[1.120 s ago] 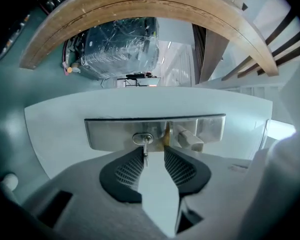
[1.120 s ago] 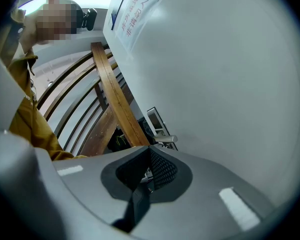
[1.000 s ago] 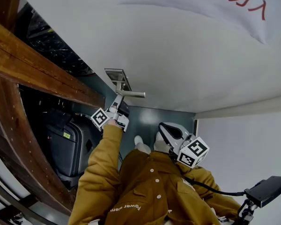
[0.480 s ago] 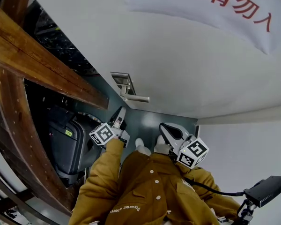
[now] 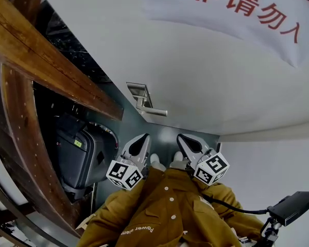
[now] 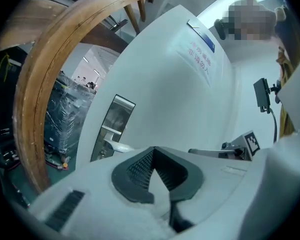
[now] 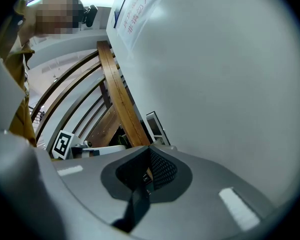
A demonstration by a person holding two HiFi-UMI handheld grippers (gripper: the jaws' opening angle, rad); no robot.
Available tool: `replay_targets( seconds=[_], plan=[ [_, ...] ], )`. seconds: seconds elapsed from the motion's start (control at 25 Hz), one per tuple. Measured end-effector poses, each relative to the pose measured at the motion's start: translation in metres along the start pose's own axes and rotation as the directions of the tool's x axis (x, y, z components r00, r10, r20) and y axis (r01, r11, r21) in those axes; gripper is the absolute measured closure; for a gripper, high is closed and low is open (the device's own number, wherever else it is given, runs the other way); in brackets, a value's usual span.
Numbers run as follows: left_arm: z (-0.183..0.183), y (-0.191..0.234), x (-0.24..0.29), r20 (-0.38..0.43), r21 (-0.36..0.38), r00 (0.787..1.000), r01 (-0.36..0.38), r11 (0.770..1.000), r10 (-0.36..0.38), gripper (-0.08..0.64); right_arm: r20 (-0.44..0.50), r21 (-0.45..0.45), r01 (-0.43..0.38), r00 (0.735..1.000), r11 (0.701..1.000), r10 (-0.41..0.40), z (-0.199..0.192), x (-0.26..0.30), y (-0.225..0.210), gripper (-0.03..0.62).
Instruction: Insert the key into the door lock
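Observation:
A silver lock plate (image 5: 139,95) with a lever handle (image 5: 153,110) sits on the white door (image 5: 206,76); the left gripper view shows the plate (image 6: 113,125) ahead. My left gripper (image 5: 143,139) hangs back from the handle, near my chest, shut with nothing between its pads (image 6: 140,166). Beside it my right gripper (image 5: 181,138) points at the door below the handle. Its jaws are shut, and a small metal piece, the key (image 7: 146,177), shows between the pads.
A dark curved wooden frame (image 5: 46,71) borders the door on the left, with a black suitcase (image 5: 80,156) behind it. A white sheet with red characters (image 5: 237,9) hangs on the door. A black device on a cable (image 5: 294,208) sits at lower right.
My left gripper has drawn back from the door handle toward my body, rolled over, and its jaws have shut empty. The right gripper has stayed put.

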State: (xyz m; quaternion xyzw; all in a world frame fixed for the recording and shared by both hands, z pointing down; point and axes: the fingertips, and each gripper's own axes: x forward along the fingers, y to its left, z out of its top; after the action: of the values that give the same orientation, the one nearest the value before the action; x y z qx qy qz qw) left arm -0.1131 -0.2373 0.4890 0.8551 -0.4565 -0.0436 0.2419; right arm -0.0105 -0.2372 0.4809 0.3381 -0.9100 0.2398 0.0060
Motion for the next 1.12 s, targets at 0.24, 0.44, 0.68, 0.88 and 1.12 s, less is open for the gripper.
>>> replay_targets(
  seconds=[0.24,0.44,0.68,0.88,1.12],
  plan=[
    [-0.002,-0.032,-0.004,-0.003,0.04,1.0,-0.003,0.999,0.003,0.56,-0.002,-0.004,0.009,1.0,1.0,-0.009,-0.001,-0.001,-0.001,0.584],
    [-0.007,-0.041,-0.007,-0.017,0.053,1.0,0.004,0.999,-0.003,0.56,-0.004,0.002,-0.004,1.0,1.0,0.004,-0.003,0.001,0.003,0.584],
    [-0.011,-0.042,-0.009,-0.041,0.071,0.999,0.0,0.997,0.003,0.56,-0.007,0.0,-0.019,1.0,1.0,0.019,-0.004,0.006,0.009,0.584],
    [-0.012,-0.042,-0.006,-0.056,0.073,0.998,0.003,0.997,0.001,0.56,-0.004,-0.004,-0.011,1.0,1.0,0.011,-0.002,0.005,0.006,0.584],
    [-0.014,-0.044,0.001,-0.057,0.063,0.998,0.014,0.998,-0.01,0.56,0.0,-0.005,-0.007,1.0,1.0,0.007,-0.001,0.003,0.0,0.584]
  ],
)
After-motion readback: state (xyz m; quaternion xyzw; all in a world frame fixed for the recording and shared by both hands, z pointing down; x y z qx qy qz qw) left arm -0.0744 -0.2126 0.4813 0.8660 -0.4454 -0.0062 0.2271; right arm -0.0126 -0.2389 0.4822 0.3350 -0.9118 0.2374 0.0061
